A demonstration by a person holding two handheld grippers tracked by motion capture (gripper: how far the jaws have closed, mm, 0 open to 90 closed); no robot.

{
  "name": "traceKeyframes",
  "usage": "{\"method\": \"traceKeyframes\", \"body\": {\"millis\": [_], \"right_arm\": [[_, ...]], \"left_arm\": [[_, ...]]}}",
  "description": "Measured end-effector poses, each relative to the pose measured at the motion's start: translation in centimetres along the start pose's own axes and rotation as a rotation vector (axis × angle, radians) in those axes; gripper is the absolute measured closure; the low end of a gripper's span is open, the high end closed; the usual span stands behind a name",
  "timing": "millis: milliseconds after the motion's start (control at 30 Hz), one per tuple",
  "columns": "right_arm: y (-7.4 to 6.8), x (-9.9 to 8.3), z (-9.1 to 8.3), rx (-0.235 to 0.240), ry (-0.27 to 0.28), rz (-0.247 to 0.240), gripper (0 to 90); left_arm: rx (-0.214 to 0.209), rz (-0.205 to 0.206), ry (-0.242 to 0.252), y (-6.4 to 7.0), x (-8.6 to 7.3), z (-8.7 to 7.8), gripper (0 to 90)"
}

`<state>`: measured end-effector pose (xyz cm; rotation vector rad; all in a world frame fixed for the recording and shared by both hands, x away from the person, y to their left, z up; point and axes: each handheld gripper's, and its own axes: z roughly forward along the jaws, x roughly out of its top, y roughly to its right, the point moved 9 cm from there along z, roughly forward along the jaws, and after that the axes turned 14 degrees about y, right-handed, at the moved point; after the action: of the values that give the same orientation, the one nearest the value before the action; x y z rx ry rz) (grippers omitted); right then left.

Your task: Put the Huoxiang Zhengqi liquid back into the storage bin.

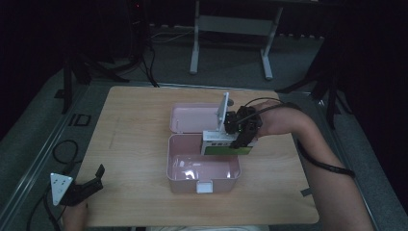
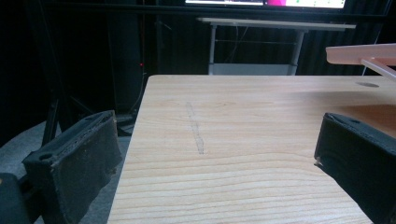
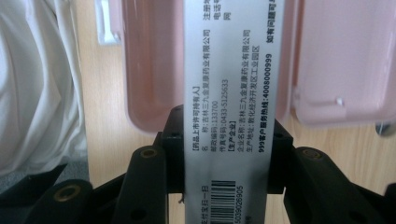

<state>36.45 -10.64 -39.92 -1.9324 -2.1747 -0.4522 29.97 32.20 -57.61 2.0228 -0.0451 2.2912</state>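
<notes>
From the high view, an open pink box (image 1: pixel 202 166) sits mid-worktop (image 1: pixel 134 125), its lid (image 1: pixel 192 118) laid flat on the far side of the tub. The right gripper (image 1: pixel 239 140) holds a white and green carton (image 1: pixel 225 145) over the tub's far right corner, just above the rim. The left gripper (image 1: pixel 91 180) rests well to the left of the box, at the worktop's near edge.

In the left gripper view, the fingers (image 2: pixel 79 163) stand spread and released with nothing between them; bare wood lies ahead, and an edge of the box shows at the upper right.

In the right gripper view, the fingers (image 3: pixel 149 186) are clenched on the carton (image 3: pixel 231 93), gripping its two long sides near the barcode end. The printed face points at the camera and the box lies beyond it.

The step looks like placing the carton into the tub. Done well, it calls for levelling the carton, bringing it clear of the rim toward the tub's middle, and lowering it before letting go.
</notes>
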Motion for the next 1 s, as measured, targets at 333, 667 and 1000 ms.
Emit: {"method": "traceKeyframes", "body": {"millis": [333, 667, 1000], "right_arm": [[-0.6, 1.3, 2.9, 0.040, -0.018, -0.010, 62.4], [-1.7, 0.9, 6.0, 0.103, -0.020, -0.008, 62.4], [-1.9, 0.1, 9.2, 0.128, -0.038, 0.021, 62.3]], "left_arm": [[-0.002, 0.000, 0.000, 0.0, 0.0, 0.0, 0.2], [-0.004, -0.002, 0.001, 0.0, 0.0, 0.0, 0.2], [-0.005, -0.002, 0.000, 0.0, 0.0, 0.0, 0.2]]}}
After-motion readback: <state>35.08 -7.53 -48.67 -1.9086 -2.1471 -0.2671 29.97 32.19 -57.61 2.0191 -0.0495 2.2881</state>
